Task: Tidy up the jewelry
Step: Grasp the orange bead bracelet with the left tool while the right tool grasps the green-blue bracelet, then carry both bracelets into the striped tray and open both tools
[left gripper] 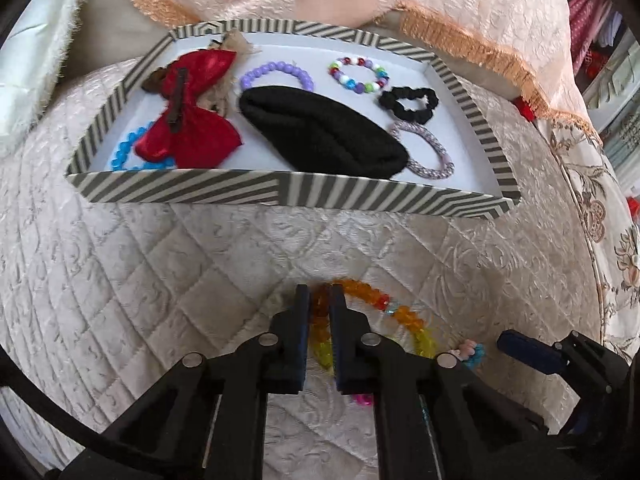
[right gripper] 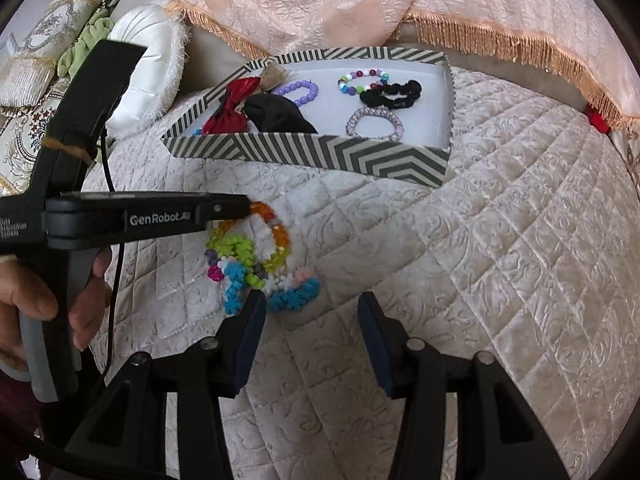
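A striped box (left gripper: 180,192) (right gripper: 320,154) on the quilted bed holds a red bow (left gripper: 188,120), a black cloth (left gripper: 320,132), purple beads (left gripper: 276,72), a multicolour bead bracelet (left gripper: 360,76), a black scrunchie (left gripper: 408,104), a lilac hair tie (left gripper: 432,152) and blue beads (left gripper: 124,156). My left gripper (left gripper: 319,300) (right gripper: 248,206) is shut on an orange-yellow bead bracelet (left gripper: 404,316) (right gripper: 276,232) lying on the quilt. Beside it lie a green coil tie (right gripper: 240,248) and a blue-white chenille tie (right gripper: 292,296). My right gripper (right gripper: 312,312) is open and empty, just right of this pile.
A peach fringed cover (right gripper: 460,20) hangs behind the box. White and embroidered cushions (right gripper: 152,64) lie at the left. The quilted bed surface (right gripper: 500,260) extends to the right. A hand (right gripper: 40,300) holds the left gripper's handle.
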`<act>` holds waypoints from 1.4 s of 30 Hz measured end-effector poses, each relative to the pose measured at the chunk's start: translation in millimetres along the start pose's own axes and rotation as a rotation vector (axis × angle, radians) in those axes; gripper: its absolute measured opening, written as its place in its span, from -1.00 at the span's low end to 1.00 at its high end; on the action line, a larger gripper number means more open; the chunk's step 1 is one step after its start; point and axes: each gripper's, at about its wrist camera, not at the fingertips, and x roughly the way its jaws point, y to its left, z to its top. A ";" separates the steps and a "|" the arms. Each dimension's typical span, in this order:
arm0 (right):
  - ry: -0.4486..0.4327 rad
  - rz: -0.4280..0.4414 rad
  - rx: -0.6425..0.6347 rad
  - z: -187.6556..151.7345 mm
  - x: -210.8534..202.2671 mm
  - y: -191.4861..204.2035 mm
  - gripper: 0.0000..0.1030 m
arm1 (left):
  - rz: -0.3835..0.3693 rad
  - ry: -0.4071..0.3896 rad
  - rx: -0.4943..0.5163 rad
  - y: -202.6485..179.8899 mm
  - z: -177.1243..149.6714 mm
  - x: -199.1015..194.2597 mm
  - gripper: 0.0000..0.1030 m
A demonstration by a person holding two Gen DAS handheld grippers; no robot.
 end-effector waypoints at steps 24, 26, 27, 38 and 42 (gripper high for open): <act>-0.167 0.080 -0.041 29.5 -52.4 21.3 -0.75 | -0.001 -0.097 -0.061 24.1 -10.8 -45.6 -1.00; -0.181 0.084 -0.048 31.5 -60.2 24.4 -0.75 | 0.001 -0.112 -0.057 23.5 -11.0 -54.1 -1.00; -0.190 0.084 -0.052 33.0 -64.6 25.7 -0.75 | 0.002 -0.120 -0.053 22.9 -10.7 -58.0 -1.00; -0.249 0.074 -0.065 42.4 -99.0 26.2 -0.75 | 0.065 -0.204 -0.013 14.4 -3.8 -96.0 -1.00; -0.255 0.072 -0.066 44.1 -103.1 25.1 -0.75 | 0.079 -0.221 -0.005 13.2 -0.8 -104.4 -1.00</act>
